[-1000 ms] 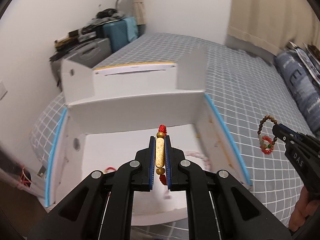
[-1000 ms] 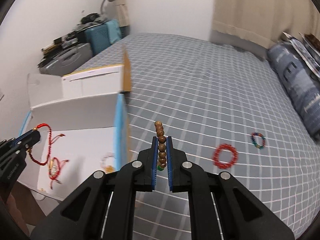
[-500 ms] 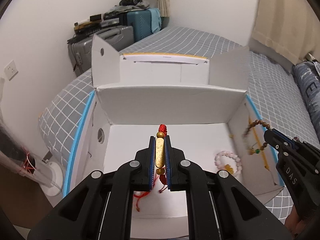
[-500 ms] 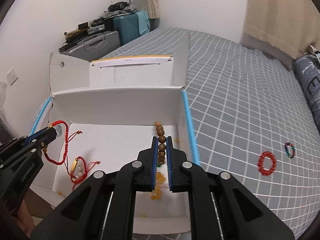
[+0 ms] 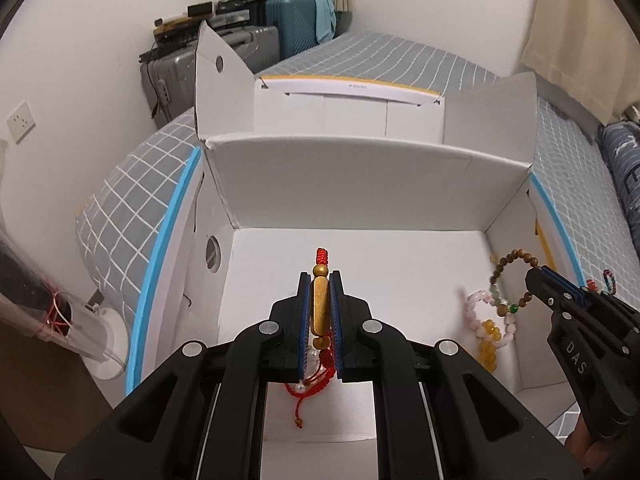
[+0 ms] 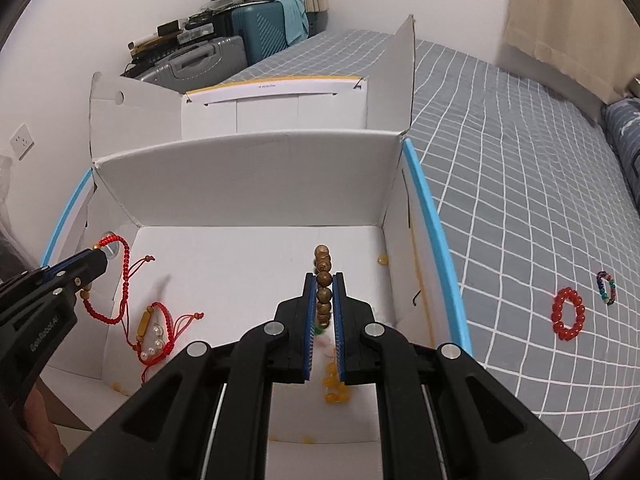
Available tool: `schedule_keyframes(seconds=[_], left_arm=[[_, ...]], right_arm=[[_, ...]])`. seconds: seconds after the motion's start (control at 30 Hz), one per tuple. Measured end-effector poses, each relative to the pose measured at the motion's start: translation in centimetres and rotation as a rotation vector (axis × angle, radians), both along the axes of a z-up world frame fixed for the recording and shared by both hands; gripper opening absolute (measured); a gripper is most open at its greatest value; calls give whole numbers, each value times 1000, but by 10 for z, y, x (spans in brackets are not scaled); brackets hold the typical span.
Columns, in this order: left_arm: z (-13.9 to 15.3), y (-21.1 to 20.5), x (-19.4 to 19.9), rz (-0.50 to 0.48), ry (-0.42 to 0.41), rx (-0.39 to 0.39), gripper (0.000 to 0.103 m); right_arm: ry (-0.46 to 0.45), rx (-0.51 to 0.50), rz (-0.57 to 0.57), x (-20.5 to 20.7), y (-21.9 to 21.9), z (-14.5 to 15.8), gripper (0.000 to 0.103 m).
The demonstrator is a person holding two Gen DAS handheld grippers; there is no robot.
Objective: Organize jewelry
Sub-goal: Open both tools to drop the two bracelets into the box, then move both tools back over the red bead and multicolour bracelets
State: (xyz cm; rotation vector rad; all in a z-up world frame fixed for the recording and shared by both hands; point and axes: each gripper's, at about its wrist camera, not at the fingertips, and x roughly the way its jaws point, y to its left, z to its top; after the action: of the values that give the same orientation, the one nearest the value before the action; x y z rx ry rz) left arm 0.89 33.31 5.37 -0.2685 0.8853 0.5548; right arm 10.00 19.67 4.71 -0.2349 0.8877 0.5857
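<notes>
We see an open white box [image 6: 248, 176] on a grey checked bed [image 6: 520, 184], with suitcases [image 6: 224, 52] stacked against the wall behind it. At the left, our left gripper [image 5: 319, 316] is clamped on the gold tube of a red cord bracelet [image 5: 320, 308], holding it above the box floor (the cord loop dangles beneath the gripper). Below it, on the box floor, lies a second cord bracelet [image 6: 154, 330] with gold and pearl beads. Further right, our right gripper [image 6: 323, 308] is closed on a wooden bead bracelet [image 6: 323, 280], which hangs over the right part of the box. Under it rest a pink bracelet [image 5: 476, 312] and a yellow one [image 5: 489, 340]. At the far right, out on the bed, a red bead bracelet [image 6: 568, 314] lies just beside a small multicoloured one [image 6: 606, 288].
</notes>
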Motion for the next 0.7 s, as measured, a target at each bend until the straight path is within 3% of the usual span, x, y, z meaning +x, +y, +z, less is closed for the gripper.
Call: schedule_keyframes(seconds=[0.17,0.23,0.3,0.37,0.4,0.43,0.5,0.63,0.7], left_arm=[[-1,0,1,0,-3,1,11],[-2,0,1,1,-3,-5,19],[0,-1,0,6,-17,-4,40],[3,-2,-1,15,-28,13,55],[6,-3,-2,15,-40,15,64],[8,-4,-3,16,-50,16,68],[13,-7,-4,24,-63,35,89],[23,-16,-3,17,-88,38,94],[28,-24,0,9,-103,43,97]], right_arm=[[3,-26,18,-2,7,-6,10],[-3,-39,25,-3,8,-7,10],[-12,-44,19,-4,7,-5,25],[-24,-33,12,-5,3,0,54],[-36,-28,9,-6,1,3,57],[-53,-28,3,-6,-3,8,65],[-77,-34,-12,-6,-8,15,81],[-147,-50,-45,-5,-29,31,94],[-163,-54,-56,-3,-42,38,95]])
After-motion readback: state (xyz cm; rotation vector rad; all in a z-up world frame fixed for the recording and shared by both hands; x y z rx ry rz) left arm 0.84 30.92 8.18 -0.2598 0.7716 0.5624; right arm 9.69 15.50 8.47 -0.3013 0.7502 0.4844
